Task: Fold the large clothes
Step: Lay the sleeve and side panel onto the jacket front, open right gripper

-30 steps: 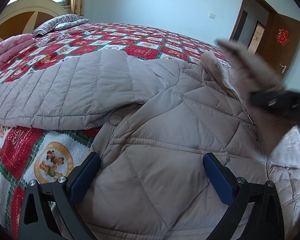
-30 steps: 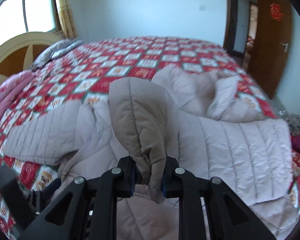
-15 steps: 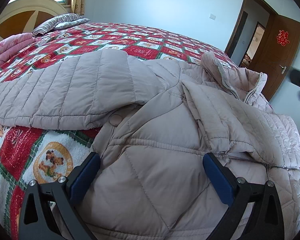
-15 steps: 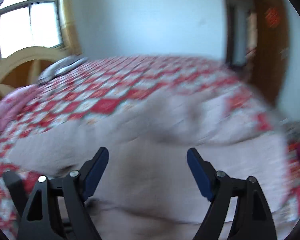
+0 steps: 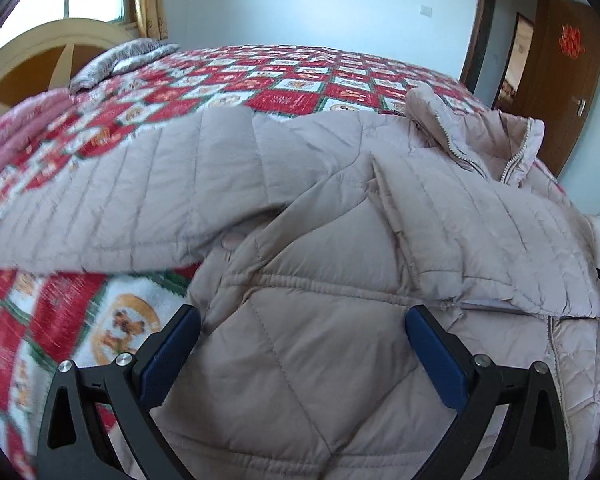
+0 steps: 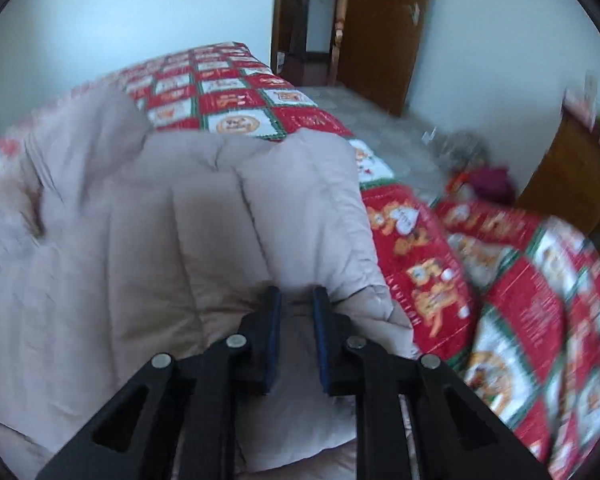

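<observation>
— Left wrist view first: what fills the room?

— The bed [image 5: 292, 80] under its red patchwork blanket, and spread across its near end the quilted beige coat [image 5: 300, 240], one sleeve [image 5: 132, 200] flung out toward the headboard, collar toward the door side.

— And the left gripper [image 5: 300, 344]?

— Hovering over the coat's body, jaws wide apart, gripping nothing; probably waiting its turn.

— The right gripper [image 6: 296, 312]?

— Its jaws have just been closing; they stand nearly shut, pinching a puffy fold of the coat at the bed's door-side edge, likely to draw that part inward for a fold.
</observation>
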Action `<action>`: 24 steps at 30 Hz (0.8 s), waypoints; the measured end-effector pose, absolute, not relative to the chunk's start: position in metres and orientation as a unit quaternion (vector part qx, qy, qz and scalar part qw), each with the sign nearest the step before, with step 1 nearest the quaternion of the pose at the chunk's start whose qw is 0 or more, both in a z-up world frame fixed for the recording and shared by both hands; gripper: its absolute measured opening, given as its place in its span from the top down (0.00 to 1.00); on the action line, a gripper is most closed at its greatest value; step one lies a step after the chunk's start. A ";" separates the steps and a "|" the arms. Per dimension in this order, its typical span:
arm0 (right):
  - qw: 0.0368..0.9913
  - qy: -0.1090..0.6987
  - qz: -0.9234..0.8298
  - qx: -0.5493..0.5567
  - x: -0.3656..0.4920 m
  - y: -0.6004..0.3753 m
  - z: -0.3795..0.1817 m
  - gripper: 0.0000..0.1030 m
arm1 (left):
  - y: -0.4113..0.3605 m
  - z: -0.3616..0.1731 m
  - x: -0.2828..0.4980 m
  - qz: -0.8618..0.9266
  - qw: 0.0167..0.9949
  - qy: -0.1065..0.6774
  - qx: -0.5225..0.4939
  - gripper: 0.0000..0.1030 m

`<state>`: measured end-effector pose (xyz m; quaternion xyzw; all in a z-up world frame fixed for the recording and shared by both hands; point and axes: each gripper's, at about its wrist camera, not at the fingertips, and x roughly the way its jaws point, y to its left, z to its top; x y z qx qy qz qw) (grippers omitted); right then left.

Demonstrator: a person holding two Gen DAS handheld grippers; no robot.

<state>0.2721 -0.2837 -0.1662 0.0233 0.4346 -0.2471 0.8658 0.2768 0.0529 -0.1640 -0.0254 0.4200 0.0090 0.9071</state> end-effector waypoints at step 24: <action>0.899 0.308 -0.299 0.082 0.228 -0.318 -0.113 0.68 | -0.024 -0.178 0.335 0.037 0.915 0.389 0.101 0.01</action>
